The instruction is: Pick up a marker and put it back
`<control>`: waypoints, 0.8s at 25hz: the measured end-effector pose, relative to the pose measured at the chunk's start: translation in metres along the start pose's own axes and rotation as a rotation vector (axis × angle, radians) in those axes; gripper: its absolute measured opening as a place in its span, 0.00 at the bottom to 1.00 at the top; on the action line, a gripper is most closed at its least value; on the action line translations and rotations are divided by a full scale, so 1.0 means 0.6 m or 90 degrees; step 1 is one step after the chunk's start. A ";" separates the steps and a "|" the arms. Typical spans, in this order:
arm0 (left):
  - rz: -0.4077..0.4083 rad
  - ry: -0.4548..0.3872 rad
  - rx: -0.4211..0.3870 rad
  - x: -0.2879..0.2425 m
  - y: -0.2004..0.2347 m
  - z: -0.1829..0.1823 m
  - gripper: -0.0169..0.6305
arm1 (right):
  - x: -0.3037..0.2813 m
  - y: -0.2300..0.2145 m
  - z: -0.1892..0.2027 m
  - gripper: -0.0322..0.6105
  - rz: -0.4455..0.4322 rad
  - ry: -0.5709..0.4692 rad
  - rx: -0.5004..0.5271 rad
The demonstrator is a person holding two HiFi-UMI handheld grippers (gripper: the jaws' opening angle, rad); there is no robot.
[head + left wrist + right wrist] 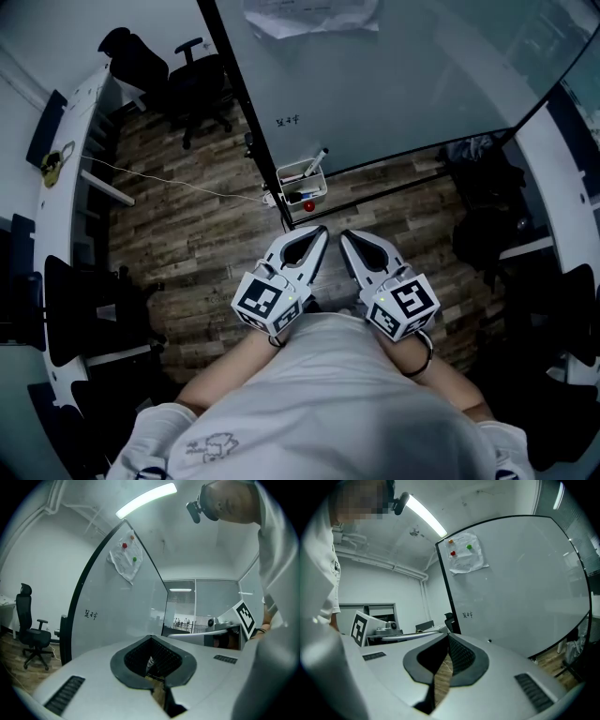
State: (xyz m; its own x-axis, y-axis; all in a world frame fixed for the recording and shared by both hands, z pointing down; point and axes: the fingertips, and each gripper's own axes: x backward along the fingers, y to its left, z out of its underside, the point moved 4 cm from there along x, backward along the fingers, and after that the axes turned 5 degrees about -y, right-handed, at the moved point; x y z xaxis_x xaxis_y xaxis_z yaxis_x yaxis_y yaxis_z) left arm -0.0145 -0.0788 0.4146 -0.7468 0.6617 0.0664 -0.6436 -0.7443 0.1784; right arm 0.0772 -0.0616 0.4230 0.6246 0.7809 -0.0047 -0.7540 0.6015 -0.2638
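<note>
In the head view, the left gripper (321, 232) and the right gripper (345, 235) are held side by side at lower centre, against the person's torso, by which the hands are mostly hidden. Each pair of jaws is drawn together to a point, with nothing held. Just above them, at frame centre, a white tray (317, 190) is hung at the lower edge of the whiteboard (394, 84). A marker (317, 160) is seen sticking up out of it; the other contents are too small to be told apart. A sheet of paper (309, 14) is cut off by the top edge.

In the left gripper view, the jaws are seen closed on nothing at lower centre (150, 638). The whiteboard (117, 606) fills the middle, its bottom covered by the gripper body. A small scribble (91, 615) cannot be read. An office chair (30, 630) is seen at far left.

In the right gripper view, the jaws (447, 636) are likewise shut and empty, the whiteboard (515, 588) behind them.
</note>
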 end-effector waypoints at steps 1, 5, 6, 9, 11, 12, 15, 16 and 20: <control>0.005 -0.003 0.000 -0.005 0.007 -0.002 0.04 | -0.007 -0.004 0.000 0.07 0.003 0.003 0.000; 0.031 -0.005 -0.001 -0.028 0.034 -0.008 0.04 | -0.035 -0.022 -0.004 0.07 0.029 0.002 0.006; 0.037 -0.005 -0.002 -0.033 0.043 -0.010 0.04 | -0.043 -0.026 -0.007 0.07 0.037 0.000 0.008; 0.049 -0.008 -0.009 -0.048 0.080 -0.014 0.04 | -0.072 -0.037 -0.012 0.07 0.054 -0.006 0.006; 0.056 -0.001 -0.008 -0.060 0.108 -0.015 0.04 | -0.094 -0.041 -0.014 0.07 0.063 -0.009 0.004; 0.063 0.001 -0.008 -0.065 0.119 -0.017 0.04 | -0.104 -0.044 -0.015 0.07 0.069 -0.012 0.004; 0.089 0.006 -0.011 -0.080 0.145 -0.026 0.04 | -0.133 -0.052 -0.023 0.07 0.091 -0.023 0.002; 0.098 0.008 -0.010 -0.083 0.153 -0.028 0.04 | -0.142 -0.054 -0.024 0.07 0.098 -0.026 -0.001; 0.131 0.013 -0.006 -0.093 0.184 -0.035 0.04 | -0.176 -0.057 -0.024 0.07 0.122 -0.031 -0.010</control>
State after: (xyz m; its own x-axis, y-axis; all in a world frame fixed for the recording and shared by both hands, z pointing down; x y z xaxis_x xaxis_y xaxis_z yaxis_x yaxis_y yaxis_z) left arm -0.0475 -0.1996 0.4097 -0.8659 0.4937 0.0798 -0.4787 -0.8644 0.1540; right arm 0.0401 -0.1673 0.4186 0.4592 0.8883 -0.0094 -0.8547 0.4389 -0.2773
